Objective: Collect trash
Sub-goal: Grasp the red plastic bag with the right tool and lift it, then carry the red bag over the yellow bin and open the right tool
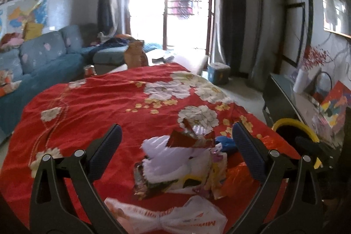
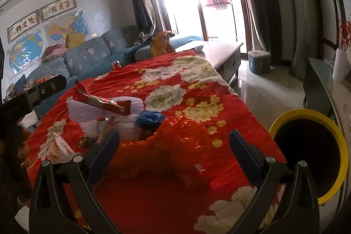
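A heap of trash lies on the red flowered tablecloth [image 1: 92,98]: white foam wrap [image 1: 166,159], a red snack wrapper [image 1: 188,138], a blue crumpled piece [image 1: 227,143], an orange-red plastic bag [image 1: 237,179] and a white printed bag [image 1: 175,216] nearest me. My left gripper [image 1: 176,155] stands open just above the heap, empty. My right gripper [image 2: 174,154] is open over the orange-red plastic bag [image 2: 175,146], nothing held. The foam wrap [image 2: 92,115], red wrapper [image 2: 103,102] and blue piece [image 2: 150,117] lie beyond it. A yellow-rimmed bin [image 2: 311,146] stands at the table's right edge.
The bin's yellow rim [image 1: 294,126] shows right of the table. A blue sofa [image 1: 43,58] runs along the left wall. A low coffee table [image 2: 221,52] and blue stool [image 2: 258,61] stand beyond. A dark cabinet [image 1: 283,100] with a white vase [image 1: 299,82] lines the right wall.
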A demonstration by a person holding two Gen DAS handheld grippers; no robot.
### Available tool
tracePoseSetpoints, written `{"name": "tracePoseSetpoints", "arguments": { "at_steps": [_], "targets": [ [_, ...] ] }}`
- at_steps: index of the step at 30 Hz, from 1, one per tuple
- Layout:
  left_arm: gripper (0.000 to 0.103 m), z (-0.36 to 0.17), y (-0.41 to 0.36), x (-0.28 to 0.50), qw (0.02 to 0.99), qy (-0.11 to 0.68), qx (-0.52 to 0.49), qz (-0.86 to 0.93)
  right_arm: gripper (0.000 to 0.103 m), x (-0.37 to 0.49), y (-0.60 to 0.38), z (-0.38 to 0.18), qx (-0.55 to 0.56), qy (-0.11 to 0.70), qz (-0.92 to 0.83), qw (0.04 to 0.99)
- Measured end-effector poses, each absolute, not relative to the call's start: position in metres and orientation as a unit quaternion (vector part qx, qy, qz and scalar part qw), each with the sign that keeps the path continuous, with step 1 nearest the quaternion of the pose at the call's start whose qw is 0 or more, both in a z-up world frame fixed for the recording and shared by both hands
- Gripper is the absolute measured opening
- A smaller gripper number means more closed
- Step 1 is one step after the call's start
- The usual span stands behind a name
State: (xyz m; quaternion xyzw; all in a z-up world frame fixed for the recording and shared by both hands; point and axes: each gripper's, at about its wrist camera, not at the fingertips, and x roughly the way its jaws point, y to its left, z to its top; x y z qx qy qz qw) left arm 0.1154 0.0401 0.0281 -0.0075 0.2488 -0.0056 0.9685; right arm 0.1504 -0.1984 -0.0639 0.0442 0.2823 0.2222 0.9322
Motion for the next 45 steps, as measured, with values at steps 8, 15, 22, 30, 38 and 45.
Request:
{"name": "tracePoseSetpoints", "arguments": {
  "at_steps": [8,15,22,30,38,45],
  "targets": [
    [0.065,0.017,0.043,0.140,0.955,0.296,-0.007,-0.029,0.086,0.183,-0.201,-0.080,0.067,0.331,0.234,0.912],
    [0.034,0.013,0.040,0.143,0.949,0.311,-0.009,-0.050,0.053,0.195,-0.200,-0.091,0.093,0.369,0.262,0.887],
    [0.007,0.013,0.031,0.139,0.947,0.314,-0.012,-0.072,0.028,0.182,-0.202,-0.084,0.085,0.361,0.286,0.883],
    [0.006,0.026,0.013,0.123,0.949,0.297,-0.017,-0.104,0.024,0.164,-0.228,-0.065,0.079,0.334,0.270,0.900],
    [0.006,0.037,-0.009,0.118,0.951,0.278,-0.035,-0.131,0.023,0.161,-0.274,-0.045,0.118,0.309,0.238,0.913],
    [0.006,0.040,-0.042,0.115,0.948,0.271,-0.033,-0.165,0.023,0.163,-0.315,-0.032,0.135,0.281,0.181,0.933]
  ]
}}
